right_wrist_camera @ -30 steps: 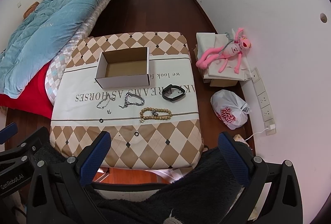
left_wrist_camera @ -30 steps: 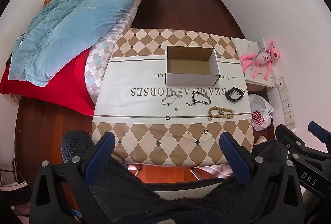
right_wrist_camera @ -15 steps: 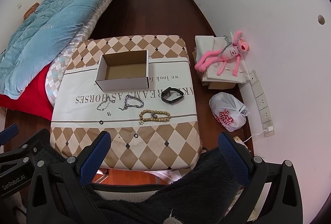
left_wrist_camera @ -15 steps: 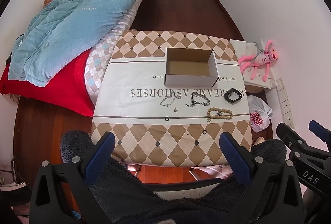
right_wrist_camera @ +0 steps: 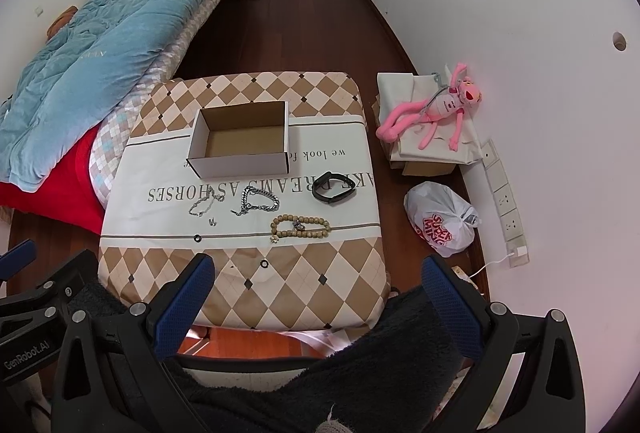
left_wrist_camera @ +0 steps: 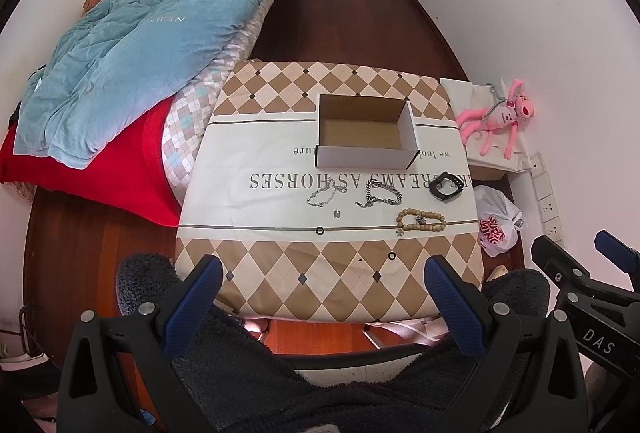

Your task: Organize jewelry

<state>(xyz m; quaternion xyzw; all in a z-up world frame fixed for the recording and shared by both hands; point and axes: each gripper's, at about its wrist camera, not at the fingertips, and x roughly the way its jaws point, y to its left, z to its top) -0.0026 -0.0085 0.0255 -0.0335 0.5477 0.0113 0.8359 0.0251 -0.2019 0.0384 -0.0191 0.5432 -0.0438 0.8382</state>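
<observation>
Left gripper (left_wrist_camera: 320, 273) and right gripper (right_wrist_camera: 316, 273): jaws spread, nothing held | open white cardboard box (right_wrist_camera: 240, 145) kept frame-centre for loading | beaded wooden bracelet (right_wrist_camera: 301, 225) laid nearest, likely first.

Tan-cream diamond tablecloth (left_wrist_camera: 320, 285); white box (left_wrist_camera: 366, 157); pink plush (left_wrist_camera: 500, 119).

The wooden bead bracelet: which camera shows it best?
The right wrist view: the wooden bead bracelet lies nearer the middle there, beads and charm distinct. The left wrist view also shows it whole, but smaller and further off to one side.
</observation>
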